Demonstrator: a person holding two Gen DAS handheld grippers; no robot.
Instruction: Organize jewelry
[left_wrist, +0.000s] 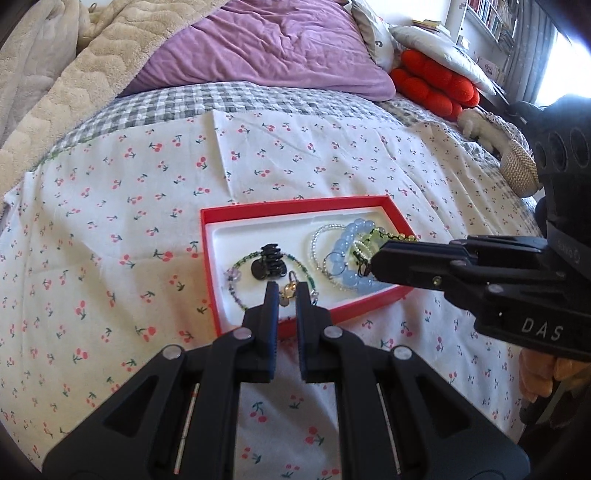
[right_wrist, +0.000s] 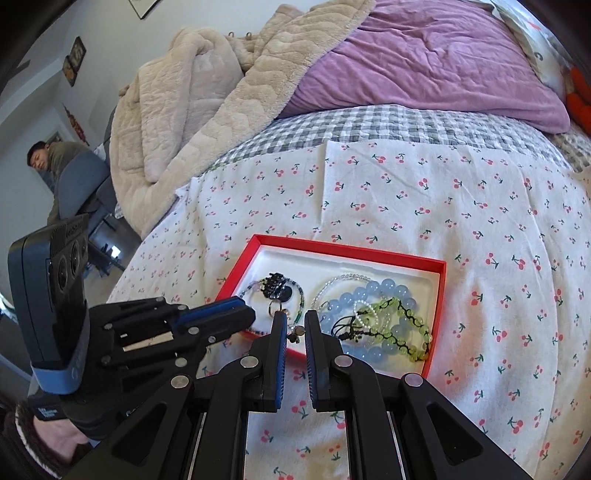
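Black two-finger tools, blue-padded, nearest the lenses: left gripper (left_wrist: 287, 295) and right gripper (right_wrist: 295, 325), each with fingers drawn nearly together, only a narrow slot between the pads, nothing visibly pinched; both hang over the near edge of the tray. Item next: red tray (right_wrist: 343, 251) with white liner, lying on the cherry-print cloth (left_wrist: 110, 229), jewelry already inside it. Left half of the tray: green bead strand (left_wrist: 303, 267) in a loop, black hair claw (left_wrist: 269, 263) resting upon it, small gold-toned trinket (left_wrist: 287, 291) at the near wall, seen through the left tool's slot. Right half: pale blue bead bracelet (right_wrist: 373, 291), clear bead bracelet (left_wrist: 317, 240), yellow-green bracelet on black cord (right_wrist: 406, 325), all overlapping in one heap. Beyond: grey check quilt (left_wrist: 177, 99), purple duvet (left_wrist: 266, 48), beige fleece blanket (right_wrist: 207, 96), red cushion (left_wrist: 432, 86). Risk, as judged: the heaped bracelets are interlaced, so lifting one may drag its neighbours out; the tray sits on soft bedding and a fingertip catching its wall could tip it; the two tools work close together and may collide.
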